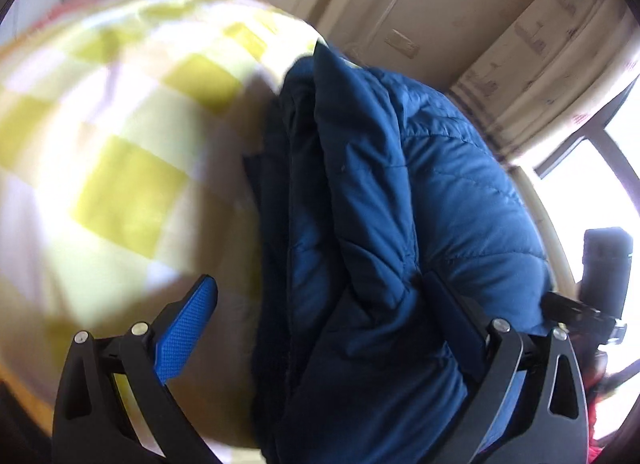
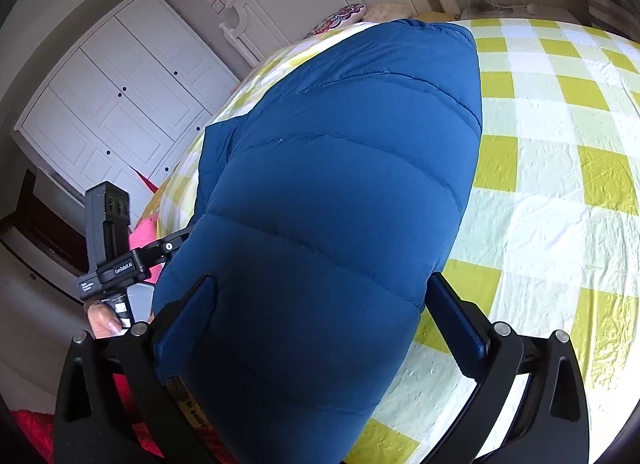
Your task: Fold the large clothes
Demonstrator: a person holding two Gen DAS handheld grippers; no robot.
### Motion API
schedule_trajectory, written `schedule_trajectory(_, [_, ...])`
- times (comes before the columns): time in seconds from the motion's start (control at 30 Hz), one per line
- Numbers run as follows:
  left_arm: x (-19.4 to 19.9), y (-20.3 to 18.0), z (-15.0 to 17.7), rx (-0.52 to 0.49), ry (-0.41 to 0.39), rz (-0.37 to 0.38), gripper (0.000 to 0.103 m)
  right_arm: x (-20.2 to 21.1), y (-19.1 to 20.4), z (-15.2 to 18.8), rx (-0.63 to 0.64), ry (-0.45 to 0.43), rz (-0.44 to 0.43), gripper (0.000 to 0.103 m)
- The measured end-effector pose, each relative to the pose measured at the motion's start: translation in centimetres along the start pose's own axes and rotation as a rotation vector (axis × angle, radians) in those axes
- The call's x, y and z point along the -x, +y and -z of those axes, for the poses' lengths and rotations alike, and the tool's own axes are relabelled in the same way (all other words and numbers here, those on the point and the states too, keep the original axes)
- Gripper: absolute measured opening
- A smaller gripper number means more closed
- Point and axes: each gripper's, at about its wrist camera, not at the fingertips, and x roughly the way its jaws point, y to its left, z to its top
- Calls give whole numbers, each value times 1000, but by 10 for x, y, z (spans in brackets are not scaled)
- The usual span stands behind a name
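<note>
A blue padded jacket (image 2: 328, 192) is laid on a bed covered with a yellow and white checked sheet (image 2: 560, 184), probably because the wide flat surface gives room to fold such a large garment. In the right wrist view the jacket fills the middle of the frame, from the upper centre down to the lower edge, and it looks already doubled into a long thick bundle. The right gripper (image 2: 320, 324) is seen at the bottom of this view with its jaws spread wide; the jacket passes between the two fingers, but the pads do not seem to press on it, so the grip is judged to be released and not grasping. In the left wrist view the jacket (image 1: 380, 224) lies in the centre and to the right of the frame, with several layers stacked along a fold, while the sheet (image 1: 120, 144) is blurred in the left half. The left gripper (image 1: 320, 312) is also wide apart: its left pad (image 1: 188, 328) stands free over the sheet, and the right finger is pushed against or under the edge of the jacket. Whether that finger holds any cloth cannot be told. In the lower left of the right wrist view, a hand (image 2: 106, 318) is seen holding the left device beside the bed.
</note>
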Motion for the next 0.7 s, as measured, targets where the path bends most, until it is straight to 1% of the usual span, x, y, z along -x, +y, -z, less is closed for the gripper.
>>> schedule_trajectory(0.07, [-4, 5, 2, 11, 7, 35, 101, -1, -3, 1, -8, 2, 0, 99])
schedule_trajectory(0.2, [-8, 5, 2, -29, -7, 46, 101, -7, -8, 4, -22, -12, -25, 99])
schedule_trajectory(0.23, [-8, 5, 3, -37, -19, 51, 92, -7, -6, 5, -16, -15, -22, 99])
schedule_trajectory(0.27, [-6, 3, 4, -54, -39, 74, 77, -6, -3, 8, 7, -42, -19, 94])
schedule_trajectory(0.3, [-3, -1, 6, -59, -62, 121, 63, -3, 2, 11, 34, -70, -8, 90])
schedule_trajectory(0.33, [0, -5, 9, -70, -93, 102, 60, -1, 5, 14, 60, -95, 10, 84])
schedule_trajectory(0.37, [1, -10, 12, -92, -121, 77, 55, 3, 12, 19, 103, -134, 37, 81])
schedule_trajectory(0.4, [3, -15, 15, -101, -156, 59, 50, 5, 16, 22, 129, -155, 53, 79])
schedule_trajectory(0.47, [4, -18, 14, -72, -182, 67, 45, 13, 27, 23, 201, -225, 98, 72])
schedule_trajectory(0.57, [-12, -29, -1, -59, -190, 99, 40, 28, 33, 12, 285, -307, 163, 68])
schedule_trajectory(0.63, [-33, -49, -22, -84, -185, 107, 39, 40, 29, -7, 336, -349, 218, 67])
schedule_trajectory(0.7, [-58, -74, -51, -106, -187, 126, 38, 53, 13, -30, 343, -387, 263, 66])
